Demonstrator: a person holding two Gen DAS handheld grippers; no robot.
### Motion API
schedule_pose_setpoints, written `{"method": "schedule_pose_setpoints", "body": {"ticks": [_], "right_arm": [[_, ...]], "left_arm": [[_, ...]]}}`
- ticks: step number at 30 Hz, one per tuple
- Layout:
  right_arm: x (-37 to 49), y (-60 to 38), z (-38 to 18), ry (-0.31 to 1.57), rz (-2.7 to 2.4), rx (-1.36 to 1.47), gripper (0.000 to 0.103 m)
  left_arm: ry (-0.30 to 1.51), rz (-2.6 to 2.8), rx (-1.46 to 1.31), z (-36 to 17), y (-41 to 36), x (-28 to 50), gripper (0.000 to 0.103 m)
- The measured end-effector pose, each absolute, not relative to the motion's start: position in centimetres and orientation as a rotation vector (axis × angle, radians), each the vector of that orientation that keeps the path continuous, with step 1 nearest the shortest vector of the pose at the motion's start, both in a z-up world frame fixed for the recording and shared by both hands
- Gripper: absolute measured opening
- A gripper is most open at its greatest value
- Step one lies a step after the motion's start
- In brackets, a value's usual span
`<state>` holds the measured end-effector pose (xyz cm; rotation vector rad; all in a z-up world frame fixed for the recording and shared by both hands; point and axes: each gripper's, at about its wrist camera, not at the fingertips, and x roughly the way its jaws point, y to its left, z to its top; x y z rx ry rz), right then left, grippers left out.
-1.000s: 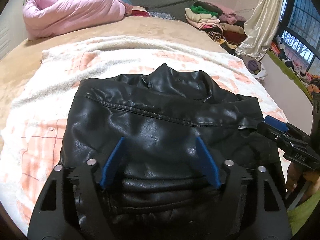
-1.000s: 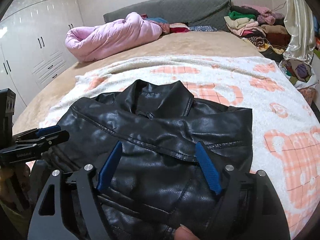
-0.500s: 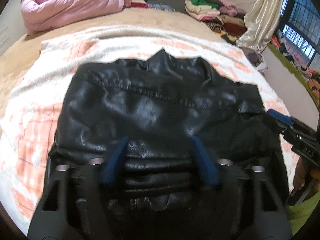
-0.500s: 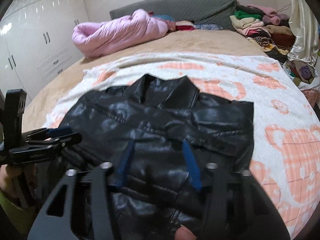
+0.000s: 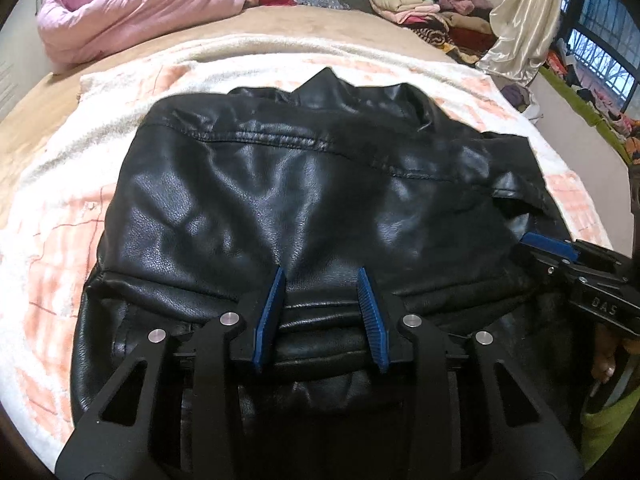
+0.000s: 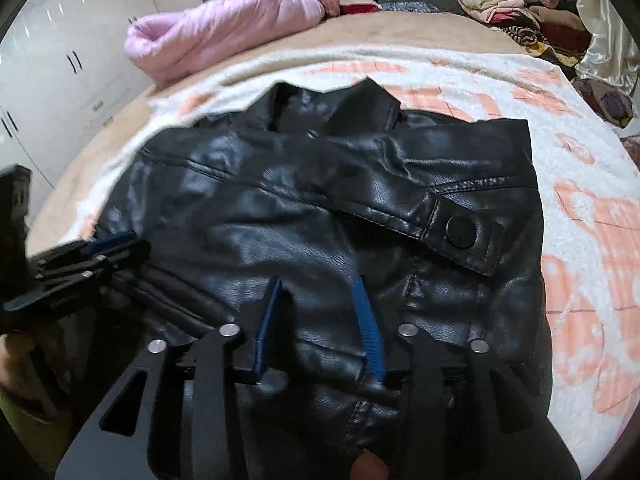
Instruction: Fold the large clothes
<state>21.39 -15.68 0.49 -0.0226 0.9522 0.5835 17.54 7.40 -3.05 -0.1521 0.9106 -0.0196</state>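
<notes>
Left wrist view: left gripper [image 5: 322, 276] has been closing on the jacket [image 5: 312, 200] hem fold — right gripper [image 6: 318, 284] half-open; pinch both layers squarely before lifting.

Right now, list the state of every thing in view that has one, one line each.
Black leather jacket: lying on the blanket, collar at the far end, near hem bunched.
Left gripper: jaws have just been closing, part open, jacket leather between them.
Right gripper: jaws part open over the jacket's near hem.
Cuff snap: fastened.
Pink quilt: rolled up.
Clothes pile: folded, stacked.
</notes>
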Motion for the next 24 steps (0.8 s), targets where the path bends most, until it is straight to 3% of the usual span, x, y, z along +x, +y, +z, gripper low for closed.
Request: {"method": "schedule_pose_setpoints", "body": {"ticks": [4,6,8,11,17,24], "right_arm": [[20.0,-16.6,2.2,0.882,0.616,0.018,0.064],[19.4,-17.0,2.9,0.853,0.620,0.031,0.084],[18.8,-17.5,3.6,0.831,0.605,0.034,0.096],[18.6,-18.5,4.0,0.817,0.600,0.068,0.096],[18.4,-19.6,4.9,0.770,0.582,0.097,0.098],[17.5,-20.5,5.9,0.730,0.572,0.112,0.099]], "left_arm": [[0.894,-0.038,-0.154,-1.8,7.1,17.0,0.044],[0.888,-0.040,-0.152,-1.4,6.9,16.9,0.049],[0.890,-0.039,-0.151,-1.1,6.7,16.7,0.054],[0.886,-0.037,-0.149,-0.7,6.6,16.4,0.062],[0.867,-0.019,-0.155,0.4,6.6,15.8,0.092],[0.845,-0.020,-0.153,1.8,6.5,15.0,0.093]]}}
